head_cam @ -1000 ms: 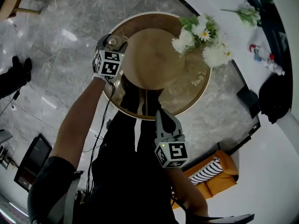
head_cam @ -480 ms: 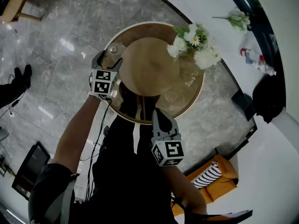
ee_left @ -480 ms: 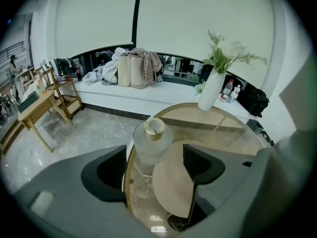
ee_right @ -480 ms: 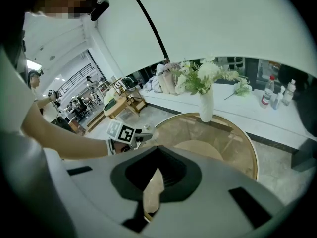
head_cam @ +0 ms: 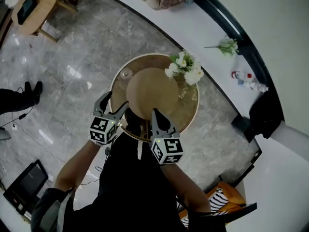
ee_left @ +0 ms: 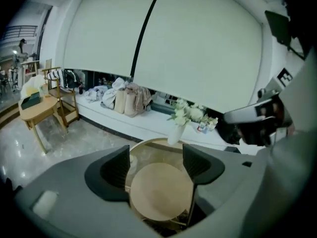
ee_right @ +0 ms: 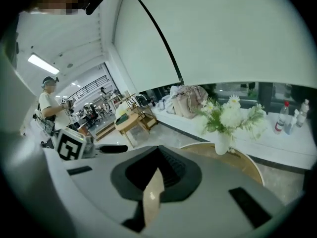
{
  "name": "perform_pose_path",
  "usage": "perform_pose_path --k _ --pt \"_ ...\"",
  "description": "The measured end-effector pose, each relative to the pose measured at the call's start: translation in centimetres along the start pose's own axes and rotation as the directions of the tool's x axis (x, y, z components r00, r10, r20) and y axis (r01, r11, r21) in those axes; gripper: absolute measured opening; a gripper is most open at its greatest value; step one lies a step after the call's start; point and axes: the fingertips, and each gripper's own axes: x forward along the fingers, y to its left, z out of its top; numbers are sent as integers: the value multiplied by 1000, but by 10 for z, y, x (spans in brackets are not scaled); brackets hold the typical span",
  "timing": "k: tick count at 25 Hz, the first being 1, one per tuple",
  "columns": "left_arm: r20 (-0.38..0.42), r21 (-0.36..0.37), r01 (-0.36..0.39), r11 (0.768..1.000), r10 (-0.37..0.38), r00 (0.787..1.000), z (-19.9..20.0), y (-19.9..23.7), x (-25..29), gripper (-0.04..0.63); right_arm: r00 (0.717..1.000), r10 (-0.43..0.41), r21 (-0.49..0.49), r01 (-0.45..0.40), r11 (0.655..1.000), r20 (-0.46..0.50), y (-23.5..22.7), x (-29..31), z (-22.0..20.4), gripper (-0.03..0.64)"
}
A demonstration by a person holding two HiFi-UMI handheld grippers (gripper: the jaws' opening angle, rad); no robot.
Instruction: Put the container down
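Note:
A small pale container [head_cam: 126, 73] stands on the outer ring of the round wooden table [head_cam: 190, 108], at its left side. My left gripper [head_cam: 116, 100] hangs open near the table's front-left edge, clearly apart from the container and holding nothing. In the left gripper view the open left gripper [ee_left: 156, 155] frames the raised round tabletop [ee_left: 161, 192], and the container [ee_left: 132, 159] peeks out beside the left jaw. My right gripper [head_cam: 155, 112] is shut and empty at the table's near edge. In the right gripper view the right gripper [ee_right: 159, 168] shows closed pads.
A vase of white flowers [head_cam: 184, 69] stands on the table's far right. Bottles [head_cam: 244, 79] and another bouquet [head_cam: 224, 46] sit on the white ledge behind. A small wooden table [head_cam: 34, 8] is far left, an orange sofa [head_cam: 227, 204] lower right. Marble floor surrounds the table.
The left gripper let go of the container on the table ring and drew back toward me, open. Both grippers and my head have pulled away from the table.

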Motion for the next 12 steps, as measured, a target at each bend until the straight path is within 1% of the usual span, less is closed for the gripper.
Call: perform_pose_path --k 2,4,7,10,12 --pt "55 -1 16 1000 -16 998 27 -23 -26 341 1000 11 -20 -11 1000 28 2 -10 16 2" --pt "108 -16 26 1000 -24 994 49 -44 -51 341 998 19 -21 -18 1000 52 4 -22 29 2" --pt "195 -51 32 998 -21 981 85 -66 -81 337 994 41 -17 -40 999 103 9 -35 55 2" --pt "266 -99 29 995 -2 964 113 -81 -109 275 985 72 -30 -69 997 157 20 -50 83 2" --pt "306 -101 23 995 9 952 130 -92 -127 237 977 96 -54 -87 995 191 30 -62 101 2"
